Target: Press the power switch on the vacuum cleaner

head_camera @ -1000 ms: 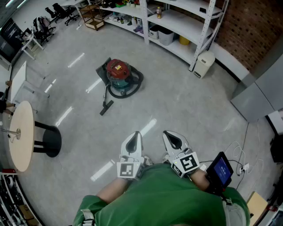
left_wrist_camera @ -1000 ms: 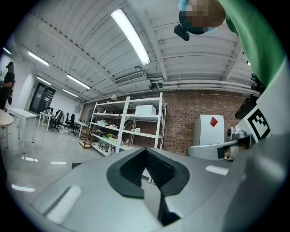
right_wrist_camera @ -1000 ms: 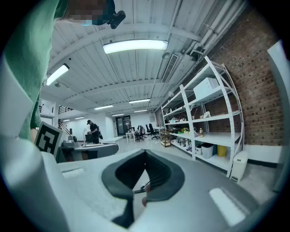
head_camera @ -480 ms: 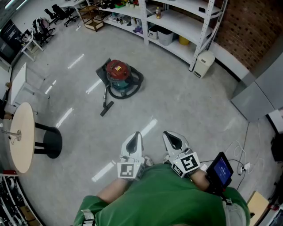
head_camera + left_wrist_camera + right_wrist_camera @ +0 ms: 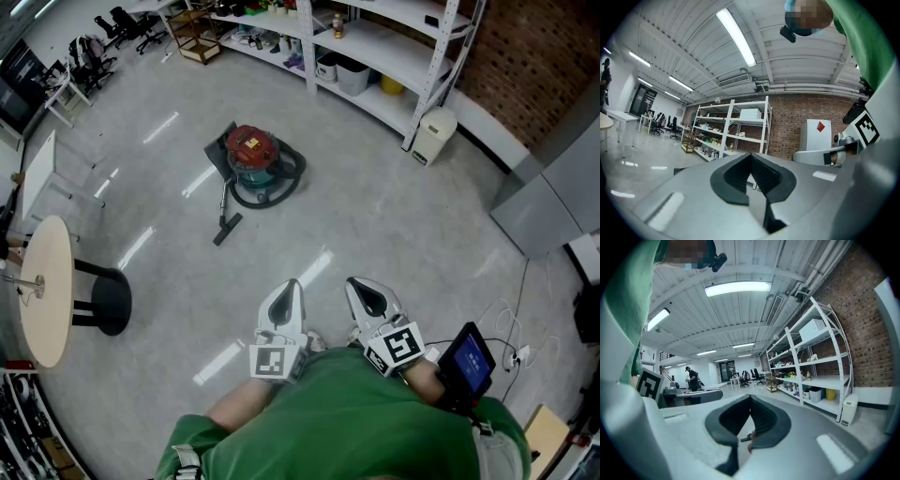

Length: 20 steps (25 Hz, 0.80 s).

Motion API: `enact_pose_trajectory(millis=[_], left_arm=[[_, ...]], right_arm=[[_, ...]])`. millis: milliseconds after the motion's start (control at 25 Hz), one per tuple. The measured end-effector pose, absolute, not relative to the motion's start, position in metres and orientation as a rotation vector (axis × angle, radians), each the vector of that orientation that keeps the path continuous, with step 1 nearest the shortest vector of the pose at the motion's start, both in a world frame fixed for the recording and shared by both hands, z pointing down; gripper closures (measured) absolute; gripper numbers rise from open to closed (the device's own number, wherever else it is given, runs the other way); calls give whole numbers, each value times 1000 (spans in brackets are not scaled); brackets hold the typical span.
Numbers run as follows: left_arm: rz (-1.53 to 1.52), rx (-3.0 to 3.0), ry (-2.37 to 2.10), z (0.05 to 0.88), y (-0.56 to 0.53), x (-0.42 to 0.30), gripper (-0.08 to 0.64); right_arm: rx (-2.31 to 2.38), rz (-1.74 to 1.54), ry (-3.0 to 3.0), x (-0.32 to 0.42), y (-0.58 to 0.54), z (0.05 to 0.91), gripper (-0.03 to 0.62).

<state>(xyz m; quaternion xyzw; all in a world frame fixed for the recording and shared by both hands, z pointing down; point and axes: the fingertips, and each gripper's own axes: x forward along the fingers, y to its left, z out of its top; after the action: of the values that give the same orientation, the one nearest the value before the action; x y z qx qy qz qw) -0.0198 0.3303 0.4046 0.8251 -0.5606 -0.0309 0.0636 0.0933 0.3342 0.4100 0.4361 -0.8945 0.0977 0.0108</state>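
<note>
Vacuum cleaner (image 5: 253,155), red-topped on a teal drum, stands on the grey floor (image 5: 394,216) well ahead of the person. Its dark hose (image 5: 286,183) is looped round the base, and its floor nozzle (image 5: 226,229) lies near it on the person's side. Its position in the head view matches that of the preceding second: no change noted in canister, hose or viewpoint. The power switch is too small to make out at this range. Left tool (image 5: 286,292) and right tool (image 5: 364,291) are held side by side close to the person's chest, likewise unmoved. Each gripper view shows the jaws pressed together at the tips with nothing between them. Assessment: approach not begun; the walk to the canister and the press itself remain outstanding. Shelving (image 5: 375,56) stands beyond the vacuum cleaner, and a round worktop (image 5: 47,291) well to its left.
</note>
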Motion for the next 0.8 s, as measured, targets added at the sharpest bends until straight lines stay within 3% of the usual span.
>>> enact_pose_trajectory(millis=[800], left_arm=[[-116, 2511, -1635, 415, 308, -61, 552]], right_arm=[[1421, 292, -2735, 55, 313, 418, 591]])
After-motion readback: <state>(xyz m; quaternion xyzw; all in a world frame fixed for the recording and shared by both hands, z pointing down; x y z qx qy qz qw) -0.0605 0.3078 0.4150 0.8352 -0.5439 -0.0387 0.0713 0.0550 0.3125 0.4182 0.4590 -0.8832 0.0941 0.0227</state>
